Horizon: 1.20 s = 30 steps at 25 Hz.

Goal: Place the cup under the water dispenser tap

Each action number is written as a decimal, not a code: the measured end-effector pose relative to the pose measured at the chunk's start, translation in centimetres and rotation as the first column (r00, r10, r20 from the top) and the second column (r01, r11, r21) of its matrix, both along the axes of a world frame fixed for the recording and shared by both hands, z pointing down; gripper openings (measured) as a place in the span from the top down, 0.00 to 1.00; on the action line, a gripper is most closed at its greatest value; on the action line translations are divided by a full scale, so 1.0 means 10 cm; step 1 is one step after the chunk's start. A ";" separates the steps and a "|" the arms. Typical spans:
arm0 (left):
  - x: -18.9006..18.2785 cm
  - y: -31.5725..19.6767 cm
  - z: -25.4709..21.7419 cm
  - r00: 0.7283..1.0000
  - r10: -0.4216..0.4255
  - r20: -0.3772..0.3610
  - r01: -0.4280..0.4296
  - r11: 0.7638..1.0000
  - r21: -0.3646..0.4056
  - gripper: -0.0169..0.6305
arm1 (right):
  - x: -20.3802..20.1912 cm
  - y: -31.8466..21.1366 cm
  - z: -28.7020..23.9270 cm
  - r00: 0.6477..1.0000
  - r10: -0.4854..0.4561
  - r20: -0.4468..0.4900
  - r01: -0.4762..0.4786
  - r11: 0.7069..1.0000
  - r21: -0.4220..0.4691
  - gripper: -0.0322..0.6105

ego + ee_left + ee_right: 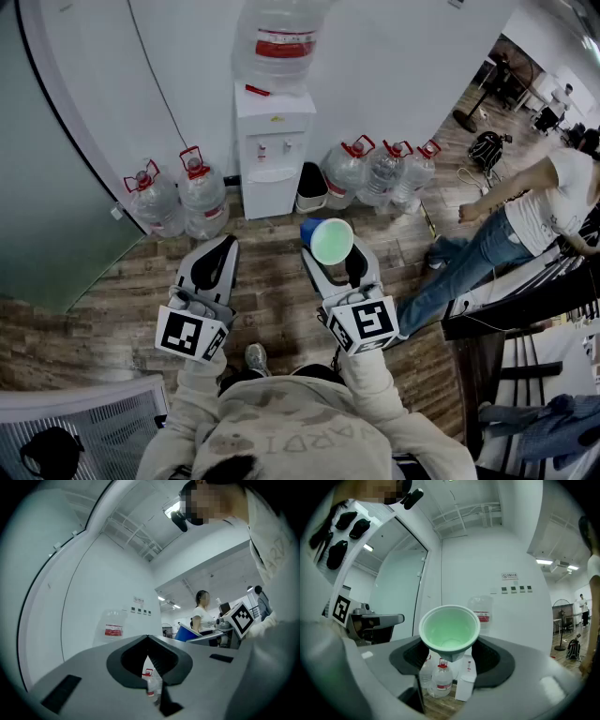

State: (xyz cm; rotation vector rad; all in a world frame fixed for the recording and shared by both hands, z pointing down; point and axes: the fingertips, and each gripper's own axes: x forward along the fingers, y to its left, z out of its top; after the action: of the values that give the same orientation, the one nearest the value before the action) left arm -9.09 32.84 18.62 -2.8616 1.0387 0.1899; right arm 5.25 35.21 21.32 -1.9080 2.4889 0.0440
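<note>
Stage: early, cup in transit | cup point(330, 240) clamped in right gripper point(329, 255), well short of water dispenser point(274, 150), front-right of it | left gripper point(216, 262) closed, empty | remaining: approach dispenser, set cup under tap point(262, 150), release.

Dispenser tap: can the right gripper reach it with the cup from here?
Probably yes. The right gripper holds the cup facing the dispenser, with only floor between; the bottles stand off to both sides.
</note>
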 end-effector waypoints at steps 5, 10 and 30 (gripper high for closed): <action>-0.04 -0.09 0.01 1.000 0.006 -0.004 -0.006 1.000 0.001 0.97 | -0.06 -0.08 0.01 1.000 0.004 -0.005 -0.004 1.000 0.005 0.49; -0.06 -0.23 0.00 1.000 0.018 -0.005 -0.018 1.000 0.003 0.97 | -0.08 -0.20 0.02 1.000 0.014 -0.002 -0.014 1.000 -0.001 0.49; -0.17 -0.90 0.04 0.996 0.083 -0.009 -0.083 0.996 0.024 0.97 | -0.19 -0.79 0.09 0.997 0.076 0.021 -0.077 0.997 0.021 0.49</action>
State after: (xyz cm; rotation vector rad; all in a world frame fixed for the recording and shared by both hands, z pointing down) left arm -10.83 23.83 19.01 -2.8874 0.9132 0.2215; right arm 3.36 27.33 22.17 -1.9841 2.3917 0.0521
